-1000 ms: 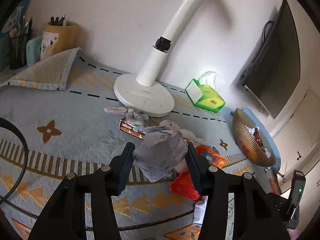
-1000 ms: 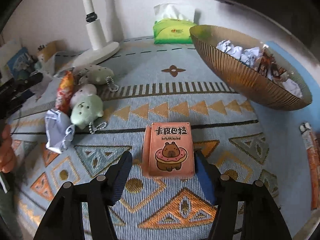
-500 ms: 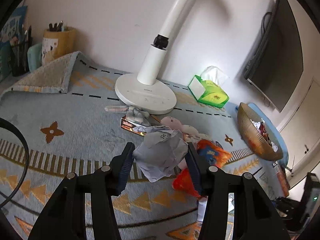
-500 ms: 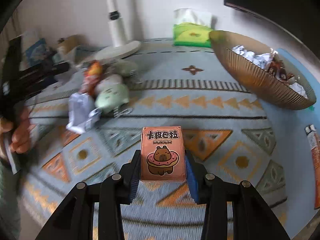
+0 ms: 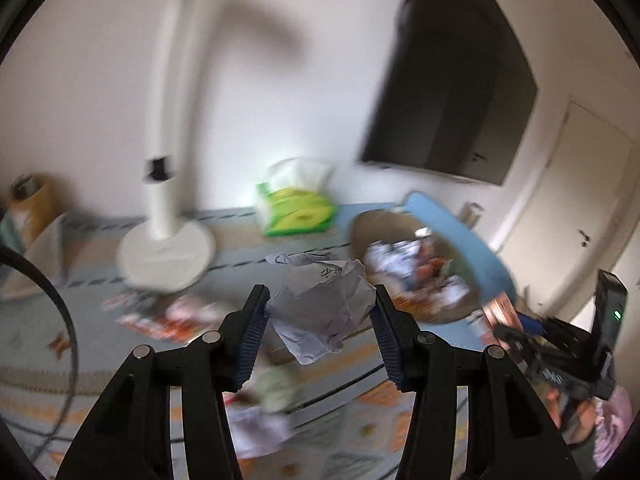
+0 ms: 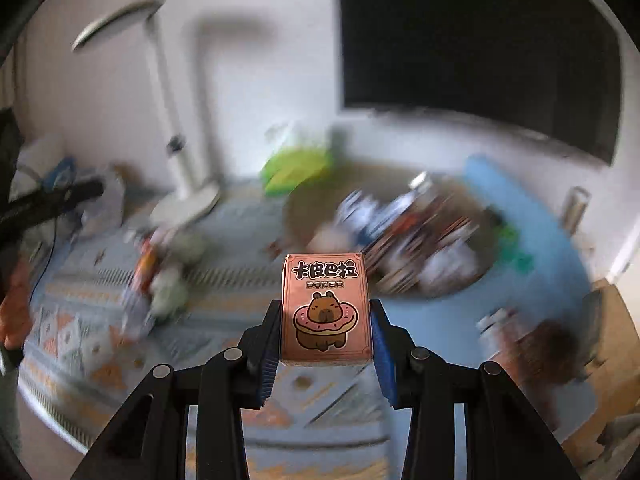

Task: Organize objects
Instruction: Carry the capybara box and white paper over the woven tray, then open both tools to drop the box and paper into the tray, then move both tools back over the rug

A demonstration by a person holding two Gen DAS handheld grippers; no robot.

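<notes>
The left gripper holds a crumpled grey-white paper ball between its fingers, lifted above the desk. The right gripper clamps a pink capybara poker card box, also aloft. Both look mid-carry toward the brown ribbed bowl near the desk's right edge; next comes release over it.

Wall: plain white, evenly lit, soft shadow of lamp stem cast on it. Dark flat screen: mounted on wall, upper right of lamp. White lamp: tall stem on round base, standing on tabletop against wall. Patterned woven cloth: grey-blue with orange triangles, covering tabletop in front of lamp. White door: right of screen. Both views motion-blurred.
</notes>
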